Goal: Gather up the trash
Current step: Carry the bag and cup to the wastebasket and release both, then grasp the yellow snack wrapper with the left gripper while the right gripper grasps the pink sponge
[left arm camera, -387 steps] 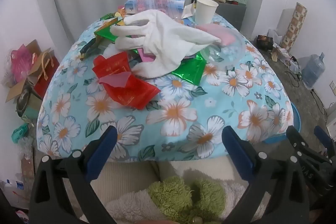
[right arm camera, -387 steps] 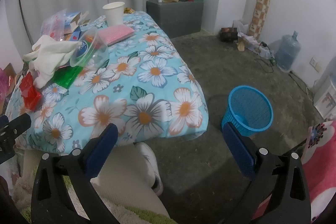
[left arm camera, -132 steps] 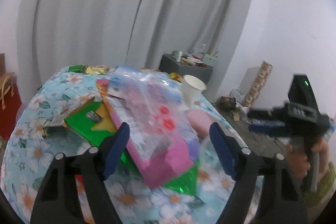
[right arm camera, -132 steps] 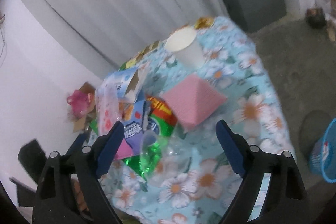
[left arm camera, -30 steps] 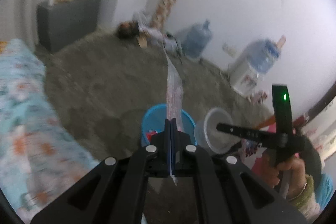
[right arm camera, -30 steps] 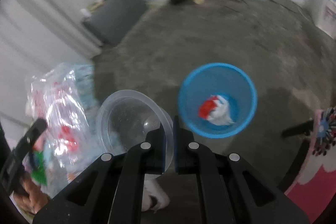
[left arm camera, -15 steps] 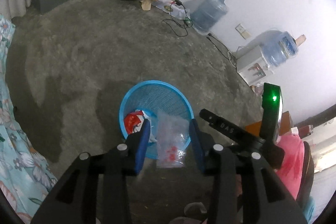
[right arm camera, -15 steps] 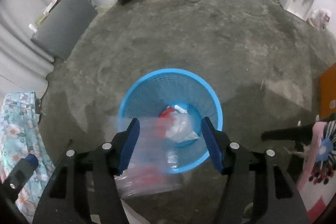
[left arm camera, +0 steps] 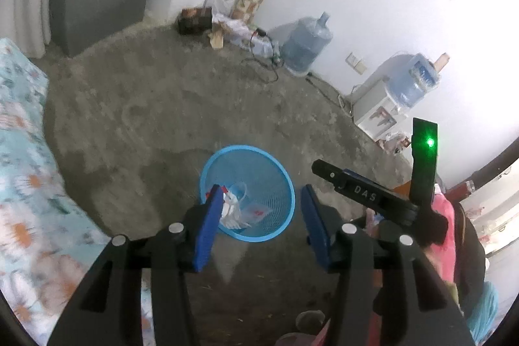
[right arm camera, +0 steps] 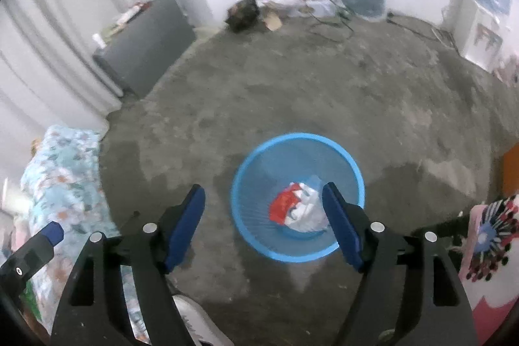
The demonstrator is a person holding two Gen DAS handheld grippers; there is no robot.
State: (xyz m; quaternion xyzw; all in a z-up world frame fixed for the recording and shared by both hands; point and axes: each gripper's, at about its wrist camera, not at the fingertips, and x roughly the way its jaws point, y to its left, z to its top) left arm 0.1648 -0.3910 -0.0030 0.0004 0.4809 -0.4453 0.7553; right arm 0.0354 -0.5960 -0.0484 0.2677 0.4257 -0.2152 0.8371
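Observation:
A blue mesh wastebasket [left arm camera: 285, 193] stands on the grey floor and also shows in the right wrist view [right arm camera: 246, 184]. Inside it lies a heap of trash [right arm camera: 298, 208]: red wrapper, white cloth and clear plastic; the heap also shows in the left wrist view [left arm camera: 241, 206]. My left gripper [left arm camera: 261, 216] is open and empty, held above the basket. My right gripper [right arm camera: 264, 213] is open and empty, also above the basket. The right gripper's body [left arm camera: 369, 195] appears in the left wrist view, to the right of the basket.
The table with the floral cloth [left arm camera: 22, 171] is at the left, also in the right wrist view [right arm camera: 61, 171]. A grey cabinet [left arm camera: 97, 2], a water jug [left arm camera: 306, 47] and a water dispenser [left arm camera: 382, 106] stand along the walls. Cables [left arm camera: 269, 67] lie on the floor.
Both grippers opened wide. The clear plastic bag and the clear cup they held a second ago dropped into the basket. Both views tilted up to show more of the room.

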